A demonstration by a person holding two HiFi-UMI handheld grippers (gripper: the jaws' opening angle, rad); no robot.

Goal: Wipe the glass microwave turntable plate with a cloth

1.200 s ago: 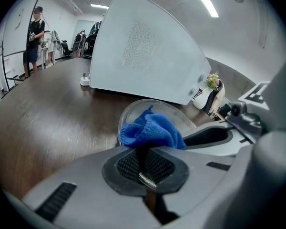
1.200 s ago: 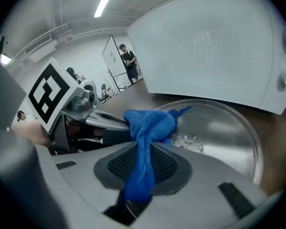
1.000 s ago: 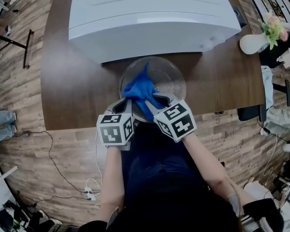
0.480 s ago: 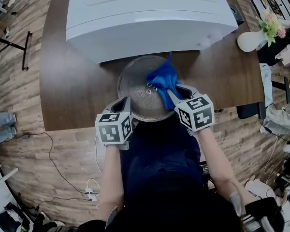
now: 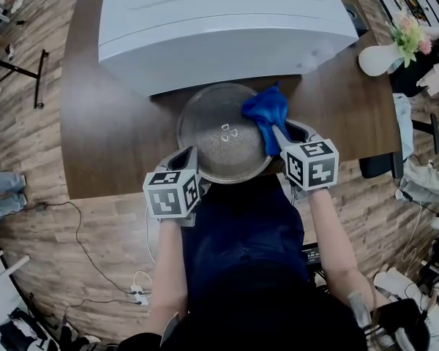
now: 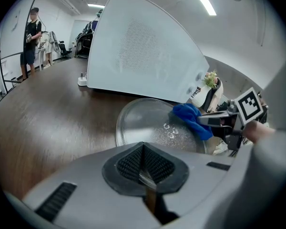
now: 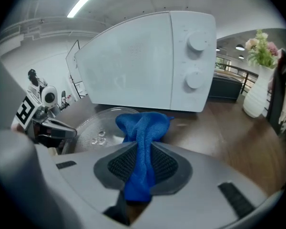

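The round glass turntable plate (image 5: 218, 139) lies on the brown table in front of the microwave. My left gripper (image 5: 188, 156) is shut on the plate's near-left rim; in the left gripper view the thin glass edge sits between the pads (image 6: 144, 170). My right gripper (image 5: 279, 132) is shut on a blue cloth (image 5: 266, 110), which rests on the plate's far-right rim. In the right gripper view the cloth (image 7: 143, 128) runs up between the jaws and bunches over the plate (image 7: 97, 127). The cloth (image 6: 190, 118) also shows from the left gripper view.
A white microwave (image 5: 227, 28) stands directly behind the plate, dials on its right (image 7: 195, 42). A white vase with flowers (image 5: 384, 58) is at the table's far right. The table's front edge (image 5: 117, 189) runs just under both grippers. A person (image 6: 31, 42) stands far off left.
My right gripper has swept the blue cloth across the plate from its left-middle to its far-right rim. The left gripper and the plate have stayed put.
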